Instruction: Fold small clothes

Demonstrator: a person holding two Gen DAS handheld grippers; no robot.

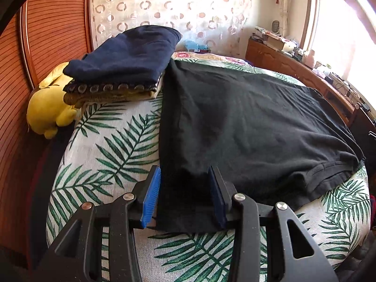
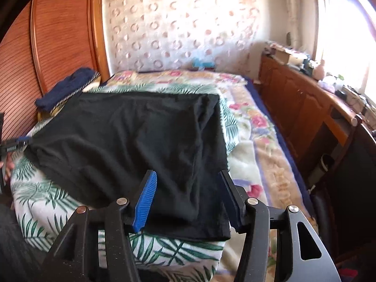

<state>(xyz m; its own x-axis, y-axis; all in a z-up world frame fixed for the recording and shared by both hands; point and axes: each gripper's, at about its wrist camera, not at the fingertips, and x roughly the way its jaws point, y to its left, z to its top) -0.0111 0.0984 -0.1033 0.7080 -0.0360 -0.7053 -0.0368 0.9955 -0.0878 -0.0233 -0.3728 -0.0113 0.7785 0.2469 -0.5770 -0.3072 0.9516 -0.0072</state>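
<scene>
A black garment lies spread flat on a leaf-print cushion; it also shows in the right wrist view. My left gripper is open, its blue pads on either side of the garment's near left corner, just above the cloth. My right gripper is open over the garment's near right corner, the cloth lying between its fingers. The left gripper shows at the far left edge of the right wrist view, at the garment's other corner.
A stack of folded clothes, navy on top, sits at the cushion's back left, beside a yellow plush toy. A floral blanket covers the bed to the right. A wooden cabinet with clutter runs along the right. A wooden wardrobe stands left.
</scene>
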